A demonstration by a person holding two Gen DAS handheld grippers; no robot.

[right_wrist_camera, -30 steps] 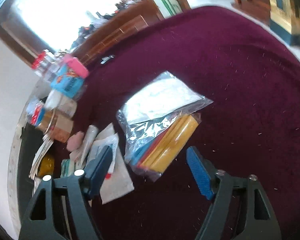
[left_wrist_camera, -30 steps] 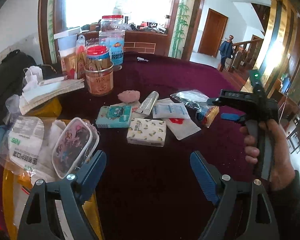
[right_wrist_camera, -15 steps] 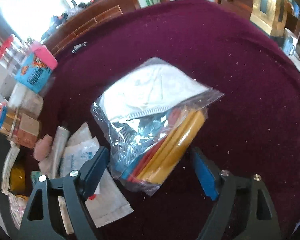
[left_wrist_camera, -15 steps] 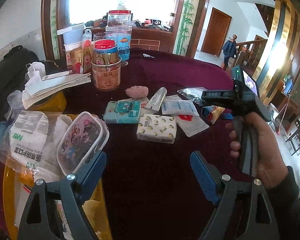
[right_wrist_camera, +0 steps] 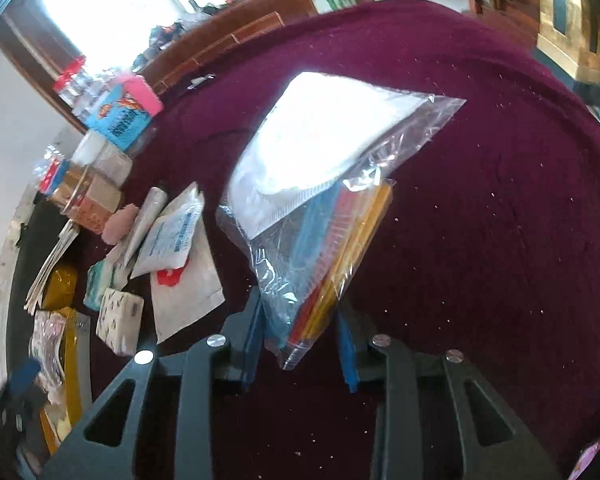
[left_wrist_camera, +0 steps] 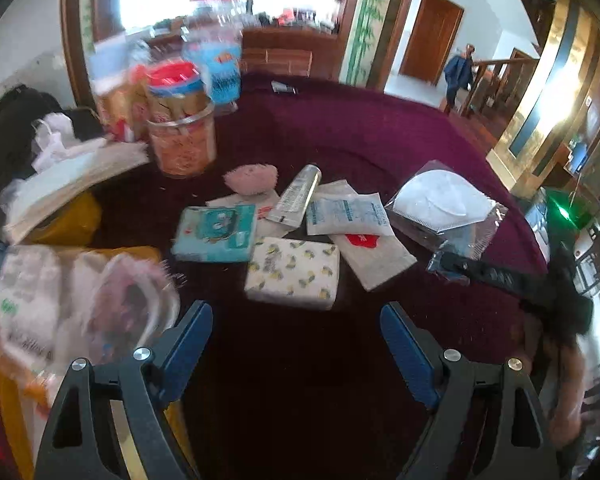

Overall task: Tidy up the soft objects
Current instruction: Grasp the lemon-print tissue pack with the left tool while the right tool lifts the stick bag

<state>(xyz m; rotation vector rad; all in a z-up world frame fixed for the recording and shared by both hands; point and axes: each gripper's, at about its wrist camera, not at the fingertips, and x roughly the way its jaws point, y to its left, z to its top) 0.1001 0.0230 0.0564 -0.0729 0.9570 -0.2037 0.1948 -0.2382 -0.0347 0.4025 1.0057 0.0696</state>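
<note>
A clear plastic bag (right_wrist_camera: 324, 208) holds a white mask and colored sticks. My right gripper (right_wrist_camera: 300, 340) is closed around the bag's near end; the bag looks lifted off the maroon tablecloth (right_wrist_camera: 500, 200). In the left wrist view the bag (left_wrist_camera: 444, 208) is at the right, with the right gripper (left_wrist_camera: 496, 276) at its near end. My left gripper (left_wrist_camera: 296, 344) is open and empty above the cloth, just short of a lemon-print tissue pack (left_wrist_camera: 292, 274). A teal tissue pack (left_wrist_camera: 216, 234), white sachets (left_wrist_camera: 348, 214), a tube (left_wrist_camera: 298, 196) and a pink puff (left_wrist_camera: 252, 178) lie beyond.
Jars and tins (left_wrist_camera: 180, 132) stand at the back left. A yellow basket (left_wrist_camera: 32, 312) at the left holds packets and a lidded box. Stacked papers (left_wrist_camera: 72, 180) lie beside it. The table's right edge (left_wrist_camera: 540, 248) drops to the floor.
My right gripper moved forward and closed on the near end of the plastic bag, lifting it. My left gripper moved closer to the pile and stayed open.
</note>
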